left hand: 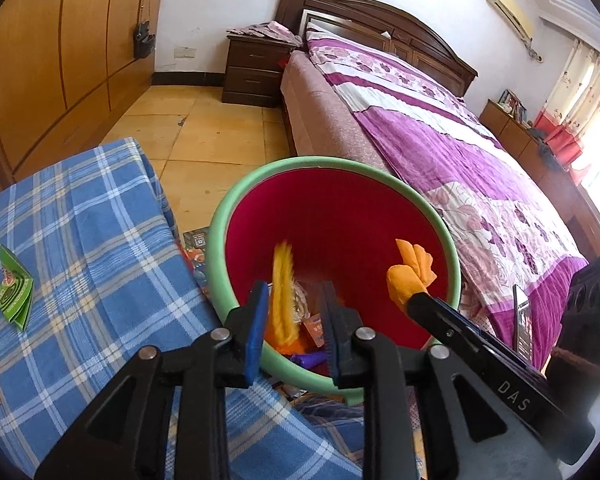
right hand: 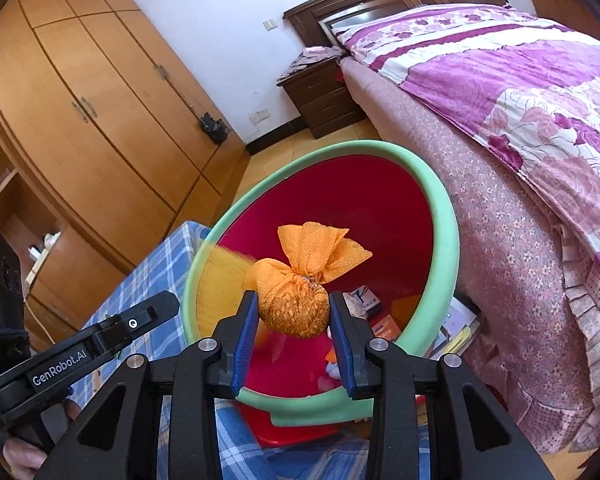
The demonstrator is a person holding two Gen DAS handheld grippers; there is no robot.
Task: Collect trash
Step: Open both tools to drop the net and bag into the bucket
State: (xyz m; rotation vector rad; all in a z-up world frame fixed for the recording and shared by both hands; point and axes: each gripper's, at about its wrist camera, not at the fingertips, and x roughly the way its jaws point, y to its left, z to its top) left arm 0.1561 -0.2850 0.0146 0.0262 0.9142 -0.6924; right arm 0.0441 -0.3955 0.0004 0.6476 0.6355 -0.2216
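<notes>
Two hand-held grippers over one bin, seen from both wrist cameras. The bin (left hand: 380, 216), red inside with one pale green rim, stands on the floor between a bed (left hand: 440, 128) with a purple flowered cover and a surface draped in one blue checked cloth (left hand: 80, 248). The left gripper (left hand: 296, 320) points down into the bin's mouth; its two blue-padded fingers (left hand: 258, 328) stand slightly apart, and one yellow strip (left hand: 282, 296), blurred, lies in the gap between them above the bin's contents; whether the pads touch it cannot be told, though the blur suggests it hangs loose. The right gripper (right hand: 294, 320) is likewise over the bin; between its two blue pads sits one orange bundle (right hand: 300, 300), a knotted wrapper with a flared top, its round body filling the narrow gap from pad to pad. Whether the pads still press it cannot be told for certain. In the left view the same bundle shows at the tip of the right gripper, inside the rim. At the bin's bottom lie several small packets and scraps, too jumbled to count. One green folded packet (left hand: 14, 284) rests on the checked cloth, well apart from the bin. One dark wooden nightstand (left hand: 256, 68) with two drawers stands beside the headboard.
</notes>
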